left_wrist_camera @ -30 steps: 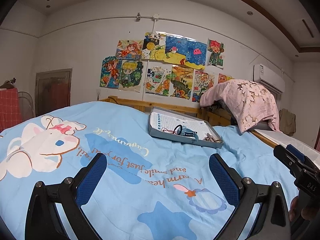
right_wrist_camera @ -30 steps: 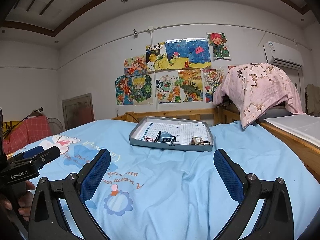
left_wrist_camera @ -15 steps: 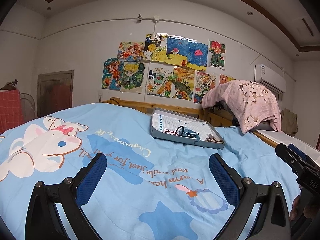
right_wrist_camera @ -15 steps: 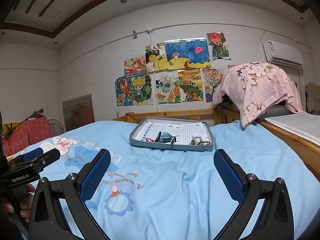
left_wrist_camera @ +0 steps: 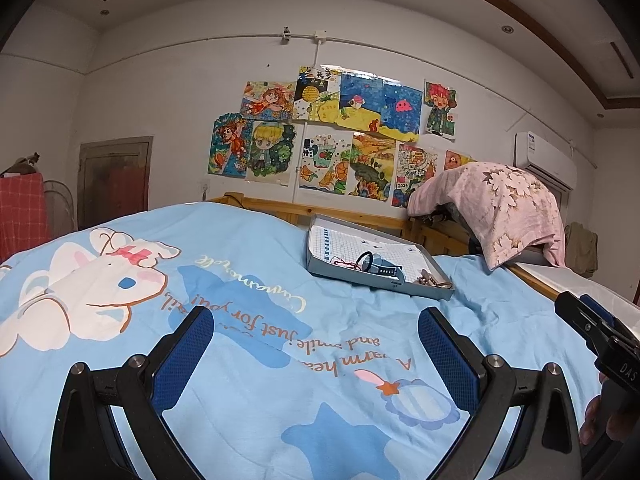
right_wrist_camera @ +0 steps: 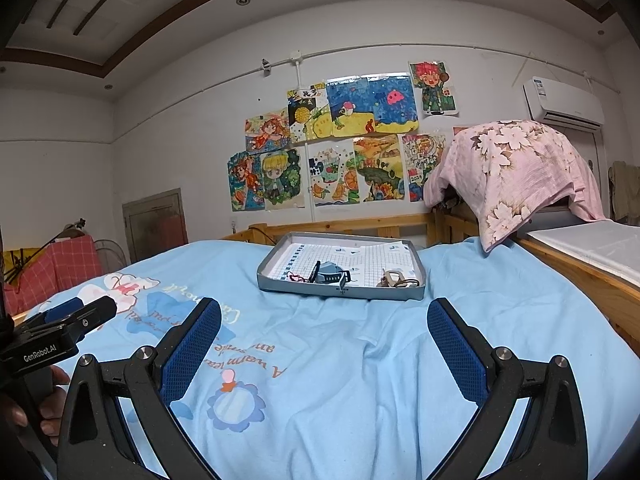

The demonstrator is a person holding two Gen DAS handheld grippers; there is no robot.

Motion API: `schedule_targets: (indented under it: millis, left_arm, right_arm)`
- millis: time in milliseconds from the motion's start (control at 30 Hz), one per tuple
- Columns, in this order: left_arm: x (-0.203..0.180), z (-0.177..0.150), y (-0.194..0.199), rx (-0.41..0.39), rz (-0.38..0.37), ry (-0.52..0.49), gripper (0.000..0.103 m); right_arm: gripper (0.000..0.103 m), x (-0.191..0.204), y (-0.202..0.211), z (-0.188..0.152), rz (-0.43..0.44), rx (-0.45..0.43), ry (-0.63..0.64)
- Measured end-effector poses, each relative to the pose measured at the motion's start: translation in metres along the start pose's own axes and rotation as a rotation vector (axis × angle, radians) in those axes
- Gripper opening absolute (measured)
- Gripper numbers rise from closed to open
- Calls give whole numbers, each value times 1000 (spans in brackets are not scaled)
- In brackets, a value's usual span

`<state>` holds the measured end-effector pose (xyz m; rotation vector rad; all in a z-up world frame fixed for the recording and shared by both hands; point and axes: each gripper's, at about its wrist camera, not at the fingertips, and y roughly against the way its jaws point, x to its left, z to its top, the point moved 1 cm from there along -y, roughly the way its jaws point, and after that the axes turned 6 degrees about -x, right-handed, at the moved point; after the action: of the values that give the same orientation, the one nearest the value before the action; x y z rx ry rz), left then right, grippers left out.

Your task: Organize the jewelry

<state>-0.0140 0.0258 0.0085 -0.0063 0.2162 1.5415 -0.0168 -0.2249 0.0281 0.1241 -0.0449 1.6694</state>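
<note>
Lying in a grey tray [right_wrist_camera: 340, 292] at the far middle of the bed [right_wrist_camera: 360, 360], the jewelry is gathered along the tray's near edge. A watch [right_wrist_camera: 332, 274] with a grey-blue case sits near the tray's middle, a dark band [right_wrist_camera: 316, 271] stands on edge just left of it, and something thin and red [right_wrist_camera: 295, 278] lies left of that, too small to name. Near the tray's right corner is a small heap of metal pieces [right_wrist_camera: 396, 280], perhaps rings or clasps; I cannot tell them apart. The far half of the tray, lined with squared paper, is bare.

Both grippers are well short of the tray, over the near part of the blue quilt. The left gripper [left_wrist_camera: 316, 360] has its fingers spread wide with nothing between them, and the right gripper [right_wrist_camera: 324, 356] is likewise wide and empty. In the right wrist view the left gripper shows at the near left, held in a hand [right_wrist_camera: 44, 412].

How far along the work is cannot be settled. With the pieces in the tray yet bunched and partly heaped, the scene fits either jewelry already gathered there, or a jumble waiting to be sorted or laid out apart. No separate box or compartments show.
</note>
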Motion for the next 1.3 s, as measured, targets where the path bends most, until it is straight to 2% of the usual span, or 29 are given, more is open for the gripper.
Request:
schedule_targets:
  millis: [1300]
  left_arm:
    - [-2,0,0,0,-2,-8,103]
  right_arm:
    - [101,1,0,-4,4,7,-15]
